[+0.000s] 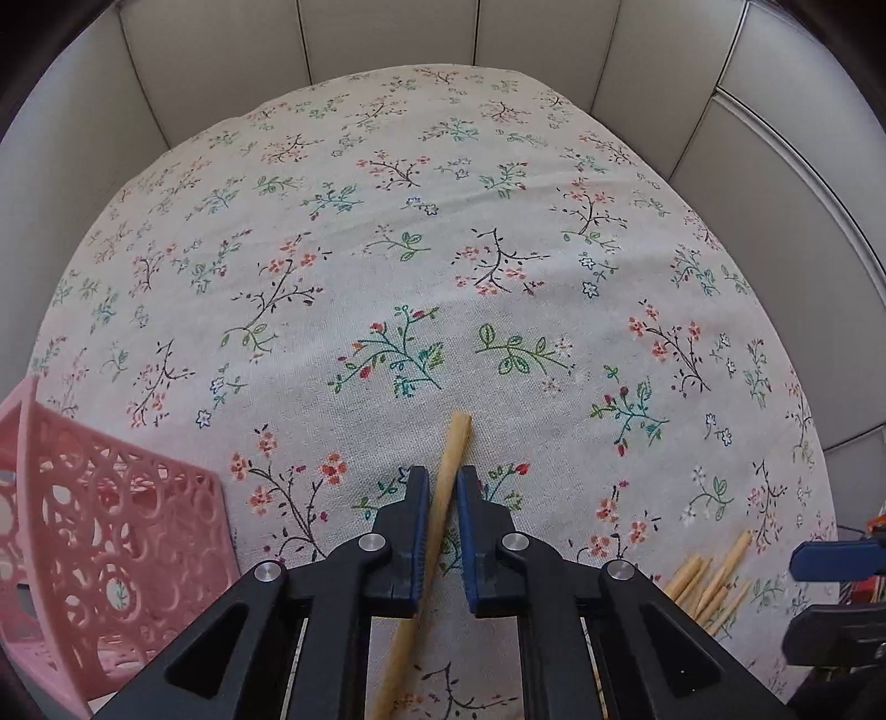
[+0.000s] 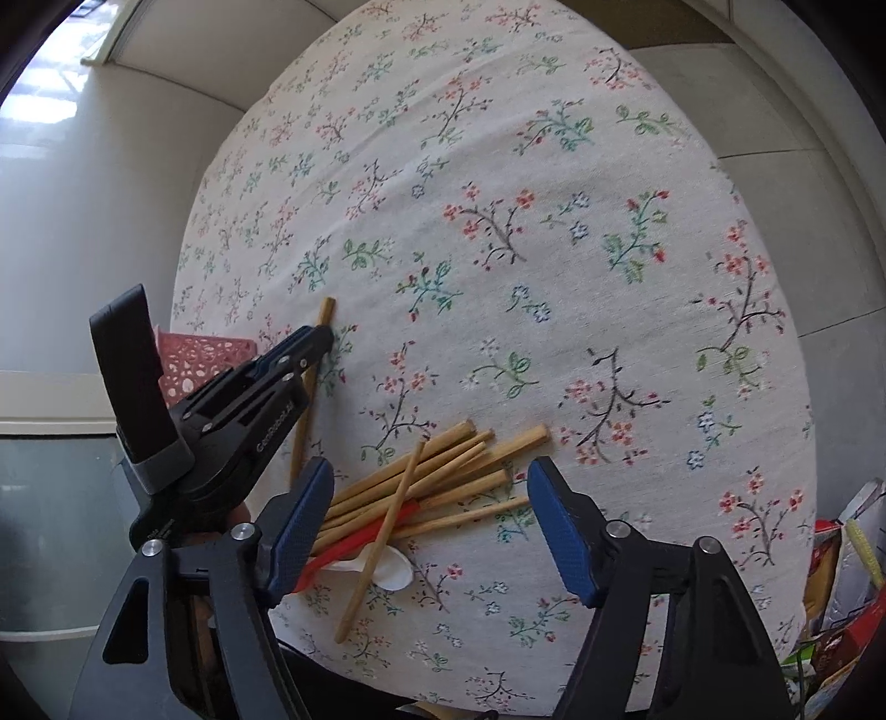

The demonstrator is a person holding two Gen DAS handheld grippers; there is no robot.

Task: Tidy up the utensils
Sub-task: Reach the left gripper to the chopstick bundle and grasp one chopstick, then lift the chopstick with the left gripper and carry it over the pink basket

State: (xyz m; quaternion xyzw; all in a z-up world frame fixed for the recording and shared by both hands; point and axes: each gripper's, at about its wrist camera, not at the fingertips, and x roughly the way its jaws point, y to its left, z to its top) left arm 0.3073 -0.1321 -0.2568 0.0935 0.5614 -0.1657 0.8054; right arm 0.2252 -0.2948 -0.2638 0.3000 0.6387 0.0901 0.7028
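My left gripper (image 1: 441, 475) is shut on a single wooden chopstick (image 1: 457, 437), which sticks out past the pads above the floral tablecloth (image 1: 421, 266). The right wrist view shows that same left gripper (image 2: 323, 335) and its chopstick (image 2: 326, 310) near the pink perforated basket (image 2: 205, 354). My right gripper (image 2: 433, 473) stands open over a loose pile of several wooden chopsticks (image 2: 443, 471); the pads touch none of them. Under the pile lie a red utensil (image 2: 376, 540) and a white spoon (image 2: 396, 570). The pile (image 1: 709, 581) also shows at the lower right in the left wrist view.
The pink basket (image 1: 111, 526) sits at the table's left edge, close to my left gripper. Colourful boxes and packets (image 2: 841, 581) lie on the floor past the table's right edge. Grey floor tiles (image 1: 387, 39) surround the round table.
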